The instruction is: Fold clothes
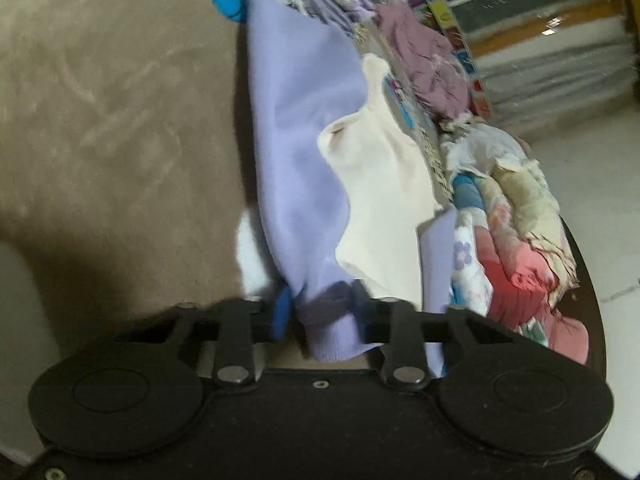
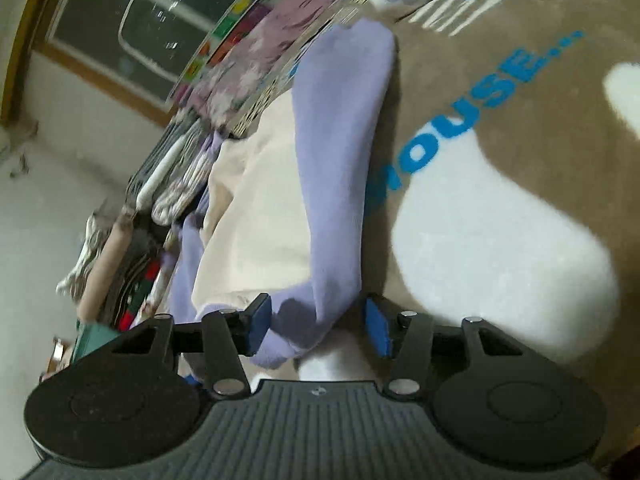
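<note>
In the left wrist view, the left tongs (image 1: 320, 312) were seen clamped on the ribbed end of a lilac garment (image 1: 296, 152), with the cloth pinched between the blue pads (image 1: 282, 312) and hanging out below them. The garment was stretched forward from the tongs over a tan rug (image 1: 100, 120), its far end lying close to a blue print on the rug. A cream garment (image 1: 384, 184) was draped against its right side, touching it. Further right, a heap of mixed clothes (image 1: 516, 232) in pink, floral and pale yellow was piled, and a mauve garment (image 1: 424, 68) lay beyond on a patterned surface. The picture was blurred. In the right wrist view, the right tongs (image 2: 318, 326) were shown apart, the blue pads (image 2: 376, 330) standing clear on either side of the lilac garment's (image 2: 340, 148) cuff, which lay between them; whether the left pad touched the cloth could not be told. The garment ran forward over the rug (image 2: 520, 140), beside blue lettering (image 2: 460, 120) and a large white patch. The cream garment (image 2: 260, 216) lay against its left side, and folded clothes (image 2: 176, 184) were stacked further left, beside a pale floor (image 2: 52, 220).
</note>
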### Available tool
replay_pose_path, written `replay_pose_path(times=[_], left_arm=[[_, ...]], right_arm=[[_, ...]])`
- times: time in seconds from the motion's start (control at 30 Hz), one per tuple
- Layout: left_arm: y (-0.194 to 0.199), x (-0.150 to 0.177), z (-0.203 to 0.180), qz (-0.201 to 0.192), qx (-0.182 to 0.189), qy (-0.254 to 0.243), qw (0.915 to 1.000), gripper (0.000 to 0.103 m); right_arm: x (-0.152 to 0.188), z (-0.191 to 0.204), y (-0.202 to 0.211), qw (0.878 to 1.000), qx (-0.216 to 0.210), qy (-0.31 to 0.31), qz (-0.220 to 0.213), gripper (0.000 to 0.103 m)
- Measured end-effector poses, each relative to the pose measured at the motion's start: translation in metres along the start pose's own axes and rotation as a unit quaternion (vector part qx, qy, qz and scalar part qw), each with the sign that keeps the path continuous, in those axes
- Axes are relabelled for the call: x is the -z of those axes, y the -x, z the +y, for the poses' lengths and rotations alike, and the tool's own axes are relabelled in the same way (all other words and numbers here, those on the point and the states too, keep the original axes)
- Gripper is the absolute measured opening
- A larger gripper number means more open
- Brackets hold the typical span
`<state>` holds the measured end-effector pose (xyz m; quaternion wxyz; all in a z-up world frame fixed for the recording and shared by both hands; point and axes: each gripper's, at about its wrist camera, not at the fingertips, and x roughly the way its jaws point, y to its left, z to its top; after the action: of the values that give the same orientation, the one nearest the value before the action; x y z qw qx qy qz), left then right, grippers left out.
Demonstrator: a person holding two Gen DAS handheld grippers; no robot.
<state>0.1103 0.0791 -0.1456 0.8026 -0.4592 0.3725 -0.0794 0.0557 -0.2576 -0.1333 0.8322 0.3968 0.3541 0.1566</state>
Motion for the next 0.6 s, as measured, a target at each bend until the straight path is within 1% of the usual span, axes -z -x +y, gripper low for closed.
replay_pose_path(times=[0.03, 0.07, 0.1, 0.2, 0.33, 0.4, 0.47, 0.5, 0.53, 0.57, 0.6], left_arm=[[-0.001, 0.001, 0.000, -0.003, -0.004, 0.000, 1.0000, 0.008], [0.001, 0.003, -0.003, -0.009, -0.010, -0.009, 0.9999, 0.006], [0.004, 0.004, -0.007, -0.015, -0.012, -0.021, 0.9996, 0.006], [0.023, 0.009, -0.019, -0.027, -0.010, -0.066, 0.9974, 0.005], [0.037, 0.030, -0.019, -0.022, -0.017, -0.113, 0.9932, 0.005], [0.037, 0.042, -0.013, -0.013, -0.030, -0.123, 0.9919, 0.005], [0.035, 0.052, -0.007, -0.001, -0.048, -0.141, 0.9888, 0.005], [0.032, 0.055, -0.006, 0.007, -0.059, -0.148, 0.9873, 0.006], [0.030, 0.056, -0.002, 0.010, -0.061, -0.146, 0.9874, 0.008], [0.031, 0.055, -0.002, 0.012, -0.058, -0.146, 0.9875, 0.010], [0.034, 0.053, -0.004, 0.013, -0.064, -0.148, 0.9869, 0.013]], right_arm=[[0.001, 0.000, -0.004, 1.000, -0.004, -0.008, 0.000, 0.039], [0.001, -0.001, -0.008, 1.000, -0.008, -0.015, 0.001, 0.018], [0.002, 0.000, -0.010, 1.000, -0.009, -0.014, -0.001, 0.009], [0.004, 0.000, -0.008, 1.000, -0.009, -0.007, -0.006, 0.006], [0.006, -0.005, 0.012, 1.000, -0.006, 0.006, -0.012, 0.005], [0.007, -0.007, 0.022, 1.000, -0.005, 0.013, -0.015, 0.004], [0.008, -0.013, 0.030, 1.000, 0.001, 0.015, -0.013, 0.004], [0.010, -0.016, 0.032, 1.000, 0.013, 0.016, -0.009, 0.004], [0.011, -0.020, 0.034, 1.000, 0.026, 0.017, -0.005, 0.003], [0.012, -0.023, 0.033, 0.999, 0.027, 0.019, -0.001, 0.000], [0.012, -0.024, 0.032, 0.999, 0.028, 0.018, 0.003, 0.000]])
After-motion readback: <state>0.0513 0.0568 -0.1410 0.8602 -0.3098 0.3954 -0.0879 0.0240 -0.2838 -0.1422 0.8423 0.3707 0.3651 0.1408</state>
